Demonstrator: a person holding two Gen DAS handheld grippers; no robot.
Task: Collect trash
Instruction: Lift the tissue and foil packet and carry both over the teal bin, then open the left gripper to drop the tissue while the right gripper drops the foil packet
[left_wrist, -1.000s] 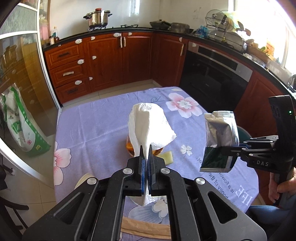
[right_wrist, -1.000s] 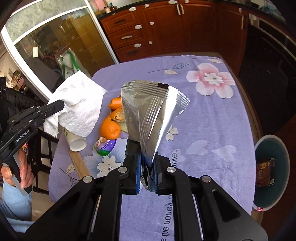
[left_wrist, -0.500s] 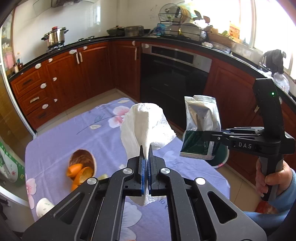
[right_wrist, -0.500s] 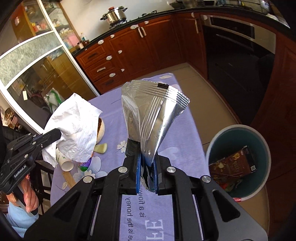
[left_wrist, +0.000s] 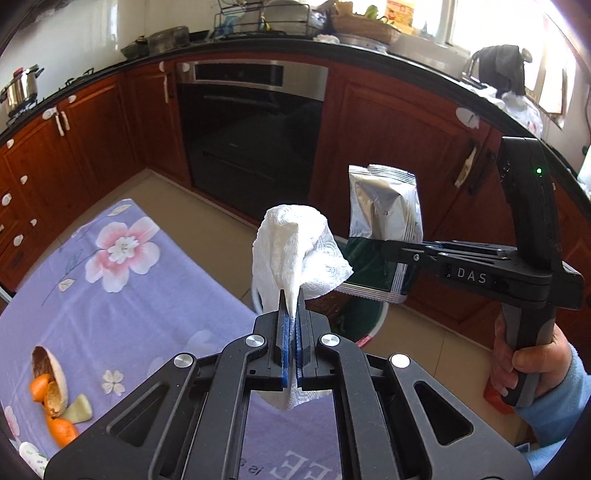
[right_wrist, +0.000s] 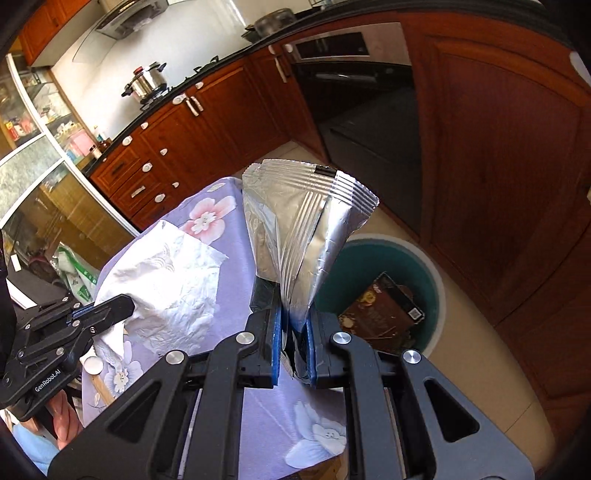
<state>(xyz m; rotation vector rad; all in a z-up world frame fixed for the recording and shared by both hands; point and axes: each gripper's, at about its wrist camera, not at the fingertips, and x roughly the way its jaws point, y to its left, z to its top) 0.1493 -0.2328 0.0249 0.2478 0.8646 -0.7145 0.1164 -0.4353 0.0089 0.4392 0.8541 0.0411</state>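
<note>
- Kitchen cabinets of red-brown wood (right_wrist: 229, 110) and a black oven (left_wrist: 251, 122) run along the far walls, with a steel pot (right_wrist: 146, 83) on the hob and beige floor tiles below.
- Beneath both claws lies a table under a lilac flowered tablecloth (left_wrist: 122, 295); its edge ends just short of their tips.
- Left gripper (left_wrist: 291, 295) is clamped tight on a crumpled white paper towel (left_wrist: 291, 251), which stands up above the pads and also hangs out a little below them.
- Right gripper (right_wrist: 293, 314) is clamped on the lower end of a silver foil pouch (right_wrist: 303, 218); the pouch fans upward above the blue pads.
- In the left wrist view the right gripper (left_wrist: 388, 247) reaches in from the right, its pouch (left_wrist: 384, 206) just right of the towel, and a hand (left_wrist: 517, 358) in a light blue sleeve grasps its handle.
- Ahead of the right claw and lower, on the floor beside the table, stands a teal trash bin (right_wrist: 424, 258) with a white rim; a dark brown wrapper (right_wrist: 384, 310) lies inside.
- From the left claw the bin (left_wrist: 365, 321) shows just past the towel, mostly hidden by it.
- Back and to the left of the left claw, orange peels (left_wrist: 55, 406) and a small wooden bowl (left_wrist: 48, 369) rest on the cloth.
</note>
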